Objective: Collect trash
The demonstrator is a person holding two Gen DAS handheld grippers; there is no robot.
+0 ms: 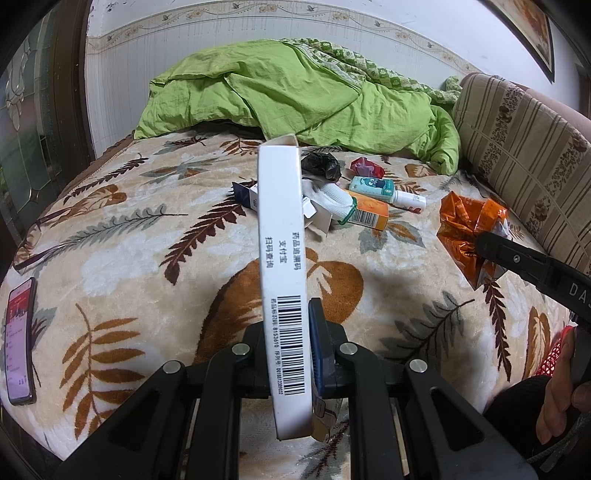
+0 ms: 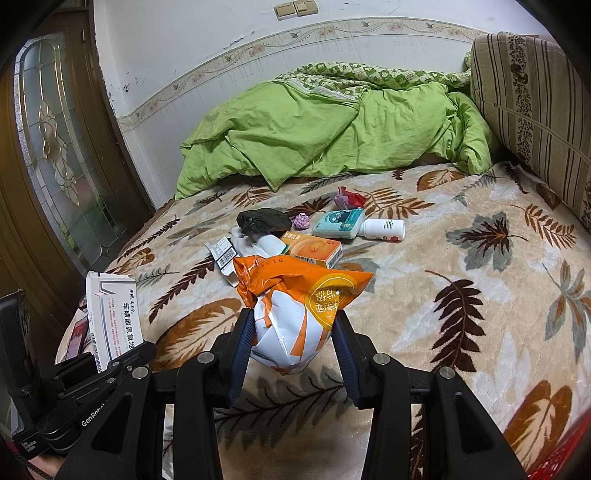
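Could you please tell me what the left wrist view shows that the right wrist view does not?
Only the left wrist view shows the box's barcode edge and a framed picture. Only the right wrist view shows the wall switches and the box's printed face. Both show the green quilt, the trash pile, the phone, and the orange bag.

The left gripper (image 1: 291, 354) is clamping a flat white medicine box (image 1: 282, 258), which is standing on edge between its pads and reaching away from the claw, barcode side showing. Beyond the box's far end, a small pile is lying on the leaf-patterned blanket (image 1: 147, 240): a black crumpled bag (image 1: 321, 165), a white sock (image 1: 330, 197), an orange carton (image 1: 369, 215) and a teal carton (image 1: 373, 186). To the claw's right, the right gripper (image 1: 487, 242) is pinching an orange wrapper (image 1: 467, 229). Far to the claw's left, a phone (image 1: 19, 338) is lying on the blanket.
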